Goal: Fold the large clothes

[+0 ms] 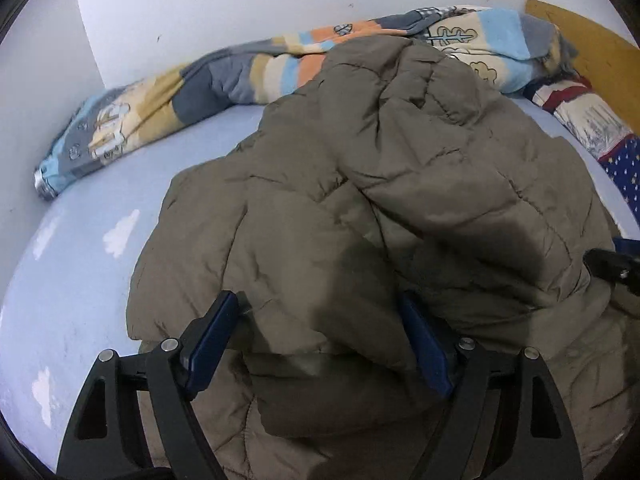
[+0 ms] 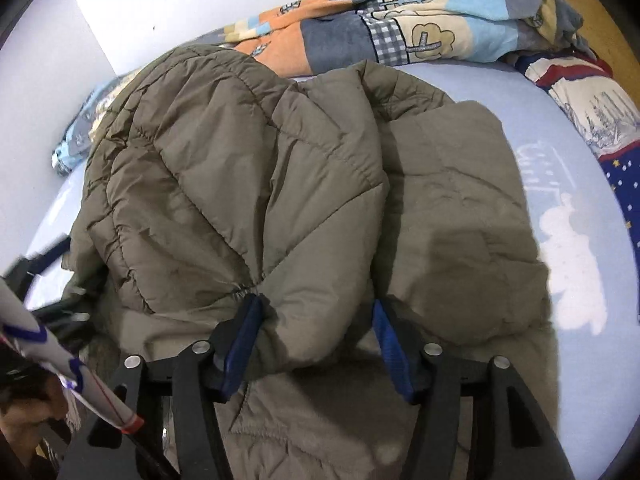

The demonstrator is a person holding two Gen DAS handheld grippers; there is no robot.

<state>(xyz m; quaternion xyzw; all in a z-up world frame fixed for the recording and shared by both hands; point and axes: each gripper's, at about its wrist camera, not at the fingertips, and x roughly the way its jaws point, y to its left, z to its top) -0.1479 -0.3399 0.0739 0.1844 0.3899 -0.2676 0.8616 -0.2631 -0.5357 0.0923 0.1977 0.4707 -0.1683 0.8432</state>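
Note:
An olive-brown quilted puffer jacket (image 1: 384, 184) lies bunched on a light blue bed sheet (image 1: 80, 280). It also fills the right wrist view (image 2: 248, 168). My left gripper (image 1: 320, 328) is open, its blue-padded fingers either side of a thick fold at the jacket's near edge. My right gripper (image 2: 316, 320) is open too, its fingers around a puffy fold of the jacket. The right gripper also shows at the right edge of the left wrist view (image 1: 612, 268).
A striped patterned blanket (image 1: 256, 68) lies rolled along the white wall at the back. A pillow (image 1: 592, 120) with a red, white and blue print sits at the right by a wooden headboard (image 1: 592, 40). Bare sheet (image 2: 580, 240) shows beside the jacket.

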